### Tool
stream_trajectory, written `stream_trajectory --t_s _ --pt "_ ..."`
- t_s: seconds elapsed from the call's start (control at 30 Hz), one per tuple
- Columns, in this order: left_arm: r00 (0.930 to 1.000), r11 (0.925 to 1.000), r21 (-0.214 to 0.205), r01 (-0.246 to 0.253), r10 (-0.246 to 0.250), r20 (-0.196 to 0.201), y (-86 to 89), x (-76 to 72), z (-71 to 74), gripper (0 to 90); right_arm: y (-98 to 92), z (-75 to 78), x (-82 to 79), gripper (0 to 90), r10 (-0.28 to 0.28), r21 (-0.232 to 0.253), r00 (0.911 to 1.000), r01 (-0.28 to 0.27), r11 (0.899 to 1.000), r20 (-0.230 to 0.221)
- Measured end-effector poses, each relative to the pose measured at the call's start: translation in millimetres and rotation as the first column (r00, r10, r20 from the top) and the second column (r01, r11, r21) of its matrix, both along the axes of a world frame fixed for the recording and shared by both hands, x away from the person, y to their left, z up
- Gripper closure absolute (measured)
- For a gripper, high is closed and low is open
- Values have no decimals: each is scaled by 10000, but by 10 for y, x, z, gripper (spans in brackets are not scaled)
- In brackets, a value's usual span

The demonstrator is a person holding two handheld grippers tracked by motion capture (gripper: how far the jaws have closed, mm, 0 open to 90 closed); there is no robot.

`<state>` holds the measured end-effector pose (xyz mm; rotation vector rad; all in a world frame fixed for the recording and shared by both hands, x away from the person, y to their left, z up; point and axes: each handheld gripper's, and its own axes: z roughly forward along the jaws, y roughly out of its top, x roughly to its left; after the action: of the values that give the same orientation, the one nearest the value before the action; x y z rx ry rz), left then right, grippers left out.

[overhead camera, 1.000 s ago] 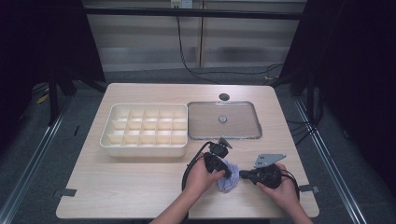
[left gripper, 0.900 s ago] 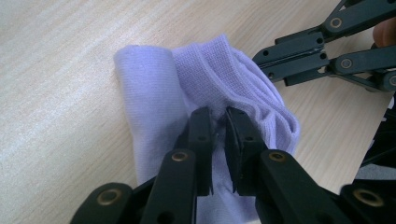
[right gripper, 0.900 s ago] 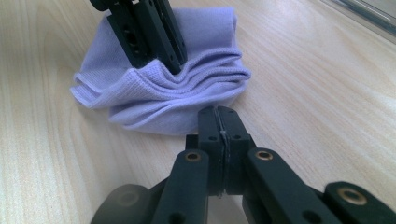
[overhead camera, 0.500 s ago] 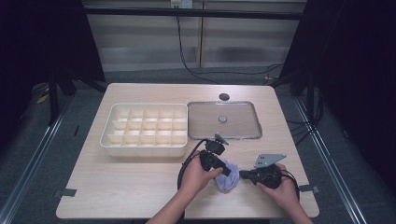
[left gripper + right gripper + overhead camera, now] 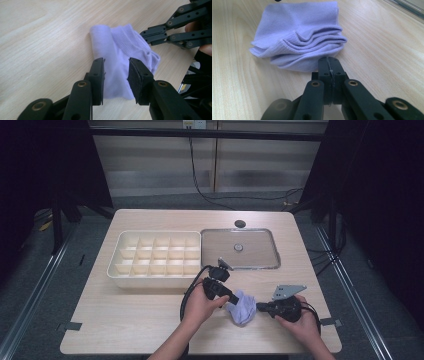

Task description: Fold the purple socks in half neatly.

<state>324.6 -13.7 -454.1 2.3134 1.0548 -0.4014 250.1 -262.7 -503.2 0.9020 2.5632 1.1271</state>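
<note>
A: High view: our folded lilac cloth (image 5: pixel 241 306) lies on the table (image 5: pixel 125 320) between left gripper (image 5: pixel 231 298) and right gripper (image 5: pixel 260 307).

B: Left gripper view: our jaws have just been opening, spread, cloth between, unpinched; folds may spring apart.

A: Right gripper view: our jaws pressed together at the cloth's edge; whether they pinch it, can't tell. A pull could drag it.

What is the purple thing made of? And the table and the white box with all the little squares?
The purple thing looks like soft knitted cloth, maybe a sock: fine ribbing and floppy folded layers show. The table looks like pale wood or a wood-look top, with grain lines and a matte finish. The white box seems to be smooth plastic, cream and slightly glossy, though that is hard to tell for sure.
</note>
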Motion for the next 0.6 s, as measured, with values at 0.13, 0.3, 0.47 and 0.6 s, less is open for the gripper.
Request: stream_trajectory --t_s 0.13,0.3,0.47,0.6 --pt "9999 9999 -96 -102 101 -114 17 0 -46 637 1 -1 -1 895 -17 8 10000 17 10000 -7" --pt "9995 9998 -65 -170 168 -256 38 13 -86 619 0 -1 -1 895 -17 12 10000 17 10000 -12" --pt "9988 9994 -125 -319 314 -384 44 1 -127 603 -2 -1 -1 894 -20 26 10000 20 10000 -16" --pt "9974 9986 -165 -508 498 -528 35 -13 -155 607 0 0 -5 894 -33 12 10000 33 10000 -33"
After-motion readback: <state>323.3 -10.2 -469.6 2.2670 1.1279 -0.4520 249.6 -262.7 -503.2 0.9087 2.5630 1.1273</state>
